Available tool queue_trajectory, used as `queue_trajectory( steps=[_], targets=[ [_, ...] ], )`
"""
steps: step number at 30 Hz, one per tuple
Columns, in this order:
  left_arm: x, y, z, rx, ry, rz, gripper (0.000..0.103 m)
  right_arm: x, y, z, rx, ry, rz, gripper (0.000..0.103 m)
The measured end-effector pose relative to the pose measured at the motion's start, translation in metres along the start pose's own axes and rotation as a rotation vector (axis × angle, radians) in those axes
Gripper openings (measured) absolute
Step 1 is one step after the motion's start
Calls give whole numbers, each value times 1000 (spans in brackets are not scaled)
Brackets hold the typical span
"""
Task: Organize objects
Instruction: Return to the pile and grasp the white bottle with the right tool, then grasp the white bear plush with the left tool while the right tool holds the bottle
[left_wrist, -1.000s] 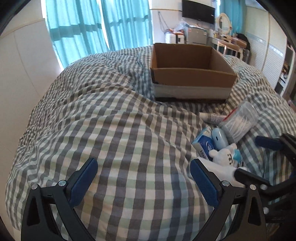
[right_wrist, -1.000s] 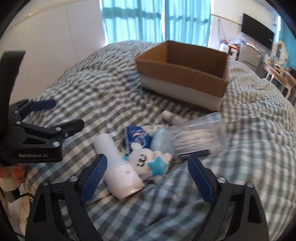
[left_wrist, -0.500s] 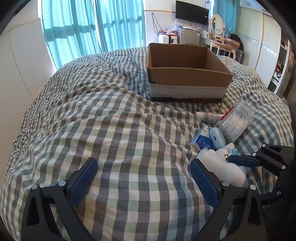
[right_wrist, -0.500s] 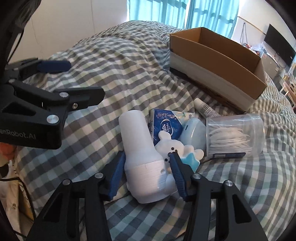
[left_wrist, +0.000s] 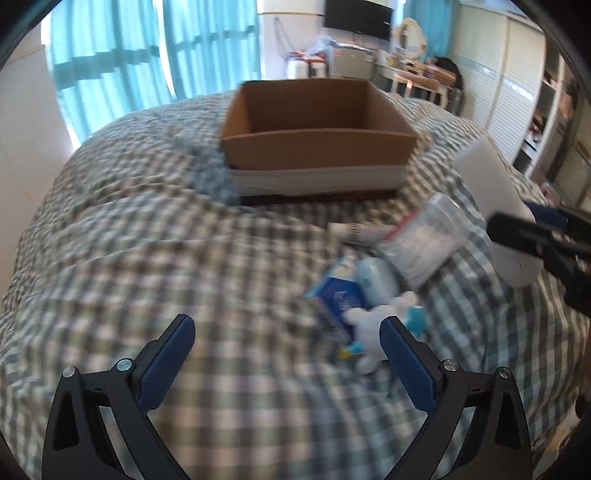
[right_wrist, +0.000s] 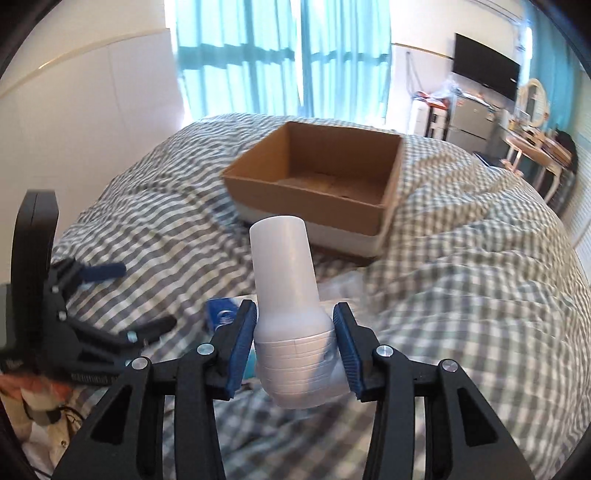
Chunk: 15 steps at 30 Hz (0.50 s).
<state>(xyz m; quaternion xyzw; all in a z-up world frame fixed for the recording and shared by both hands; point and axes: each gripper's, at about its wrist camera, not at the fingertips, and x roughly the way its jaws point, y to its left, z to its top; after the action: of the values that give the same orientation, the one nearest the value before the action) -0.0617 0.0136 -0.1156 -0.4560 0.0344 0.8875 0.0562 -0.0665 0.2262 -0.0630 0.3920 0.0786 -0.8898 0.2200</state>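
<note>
Right gripper (right_wrist: 294, 343) clamped on the wide ribbed end of a white bottle (right_wrist: 286, 280), blue pads (right_wrist: 243, 343) pressing both sides, narrow end pointing up and forward toward an open cardboard box (right_wrist: 321, 181) on the checked duvet (right_wrist: 461, 295). Left gripper (right_wrist: 110, 295) low at the left edge, jaws spread, holding nothing. Behind the bottle, a blue packet (right_wrist: 221, 312) on the duvet, plus what may be a clear container (right_wrist: 343, 282), too blurred to tell; teal curtains (right_wrist: 280, 55) and a dark wall screen (right_wrist: 485, 72) beyond.
</note>
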Motion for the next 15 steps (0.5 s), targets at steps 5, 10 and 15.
queue_trajectory(
  steps=[5,10,15],
  targets=[
    [22,-28,-2,32,67,-44,102,3,-17,-6,33,7,0,43],
    [40,-41,-1,3,118,-136,102,12,-23,-9,47,26,16,43],
    [53,-50,-2,0,153,-185,89,17,-31,-12,72,32,39,43]
  ],
)
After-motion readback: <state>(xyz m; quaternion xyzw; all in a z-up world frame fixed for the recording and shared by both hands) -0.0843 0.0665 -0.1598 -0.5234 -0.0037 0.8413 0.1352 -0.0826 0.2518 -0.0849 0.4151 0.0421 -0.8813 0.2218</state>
